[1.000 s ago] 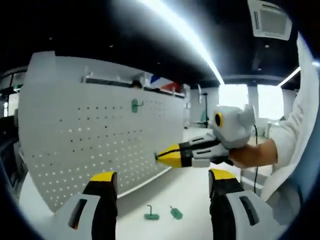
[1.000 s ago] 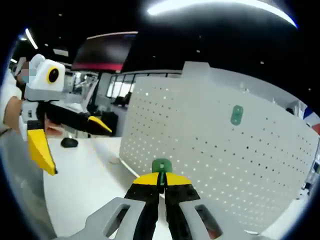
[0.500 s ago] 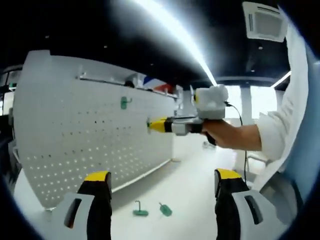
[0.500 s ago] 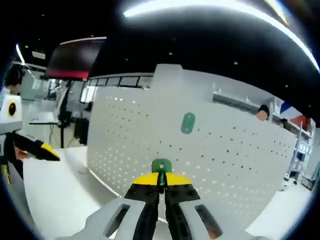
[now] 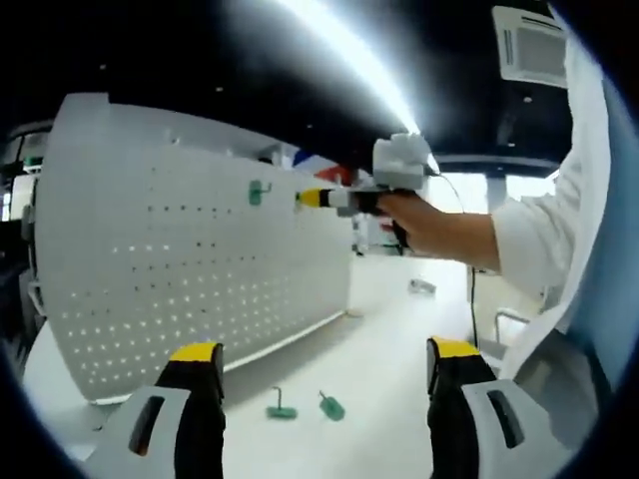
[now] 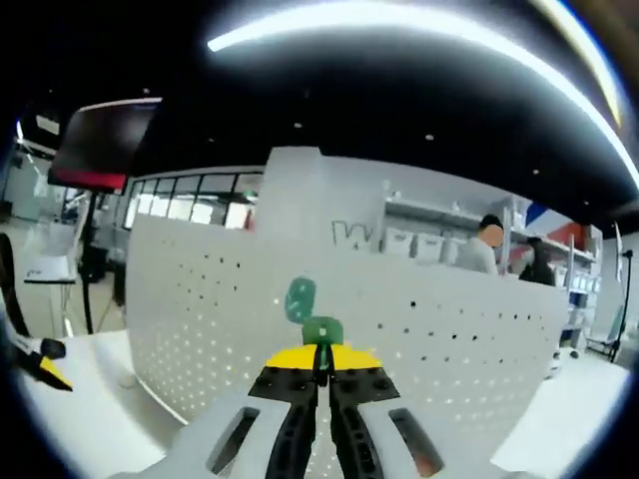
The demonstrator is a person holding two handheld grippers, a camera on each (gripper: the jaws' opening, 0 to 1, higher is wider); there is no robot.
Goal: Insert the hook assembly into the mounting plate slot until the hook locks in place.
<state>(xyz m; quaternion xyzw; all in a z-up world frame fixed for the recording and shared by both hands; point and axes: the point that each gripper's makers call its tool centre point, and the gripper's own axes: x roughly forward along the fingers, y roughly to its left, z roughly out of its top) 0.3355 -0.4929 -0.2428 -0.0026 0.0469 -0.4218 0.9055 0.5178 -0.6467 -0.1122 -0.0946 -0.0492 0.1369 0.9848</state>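
The white pegboard mounting plate [image 5: 180, 269] stands upright on the table, with one green hook [image 5: 258, 190] hanging high on it. My right gripper [image 5: 312, 199], held by a hand, hovers just right of that hook, close to the board. In the right gripper view its jaws [image 6: 321, 357] are shut on a green hook assembly [image 6: 321, 331], directly below the mounted hook [image 6: 300, 298] on the pegboard [image 6: 459, 329]. My left gripper [image 5: 324, 374] stands open and holds nothing, low in front of the board. Two loose green hooks [image 5: 281, 409] [image 5: 330, 405] lie on the table.
The white tabletop [image 5: 379, 349] stretches to the right of the board. A person's white sleeve [image 5: 544, 249] fills the right side of the left gripper view. Shelves and people stand behind the board [image 6: 489, 249]. The left gripper's yellow tip [image 6: 48, 369] pokes in at the far left.
The right gripper has risen and moved along the board with its hook, ending beside the mounted hook. The left gripper has stayed open and low.
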